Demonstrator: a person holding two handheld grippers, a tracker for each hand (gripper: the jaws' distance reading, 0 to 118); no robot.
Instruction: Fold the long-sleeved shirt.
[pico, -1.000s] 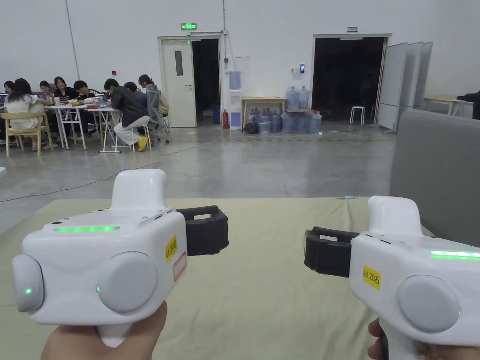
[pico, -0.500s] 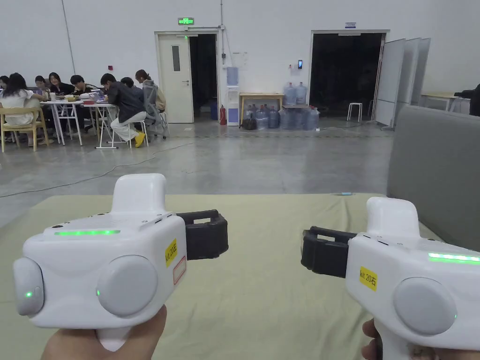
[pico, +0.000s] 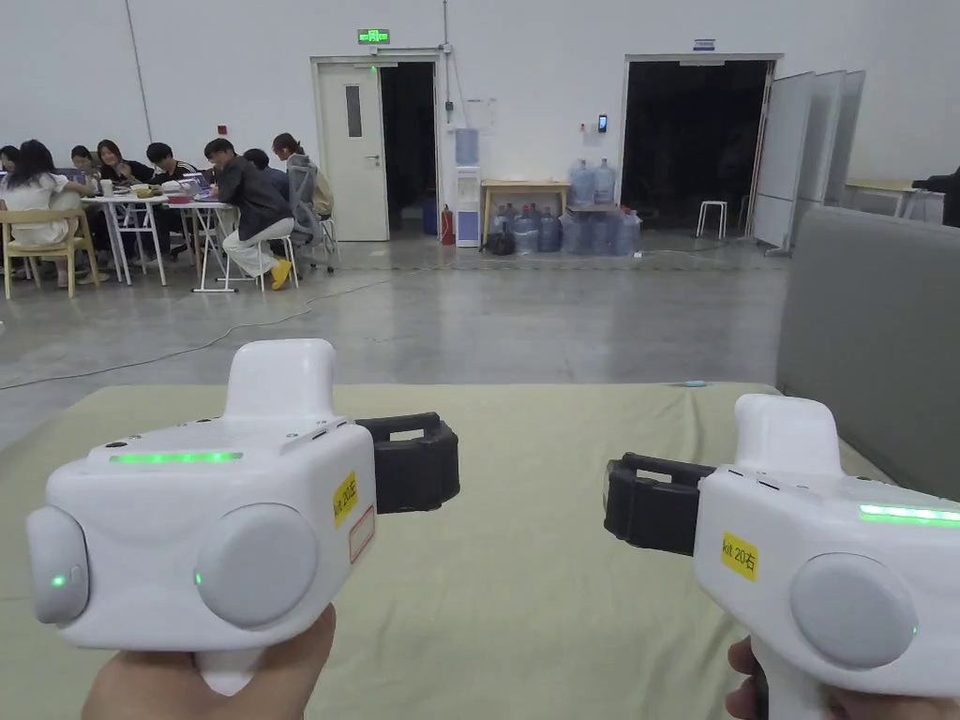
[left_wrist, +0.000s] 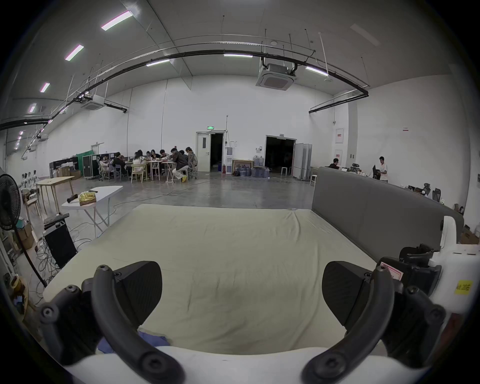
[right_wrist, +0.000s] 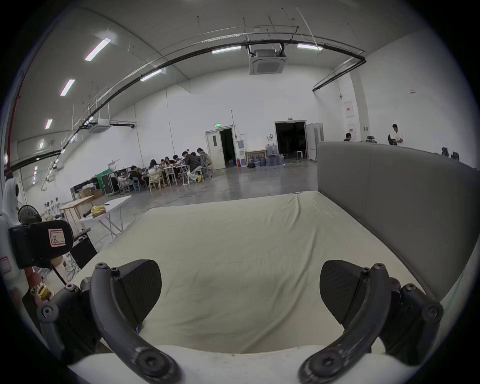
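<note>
A scrap of blue cloth (left_wrist: 153, 337), possibly the shirt, lies at the near edge of the pale green sheet (pico: 525, 600), just beside the left gripper's (left_wrist: 241, 288) left jaw; too little shows to confirm. Left gripper: jaws spread wide, holding nothing. Right gripper (right_wrist: 240, 287): likewise spread and unloaded. Grey padded panel (pico: 872, 347) borders the sheet on the right. Beyond: concrete floor (pico: 525, 319), seated people at tables (pico: 150, 202), water bottles (pico: 581, 225), two doorways.
</note>
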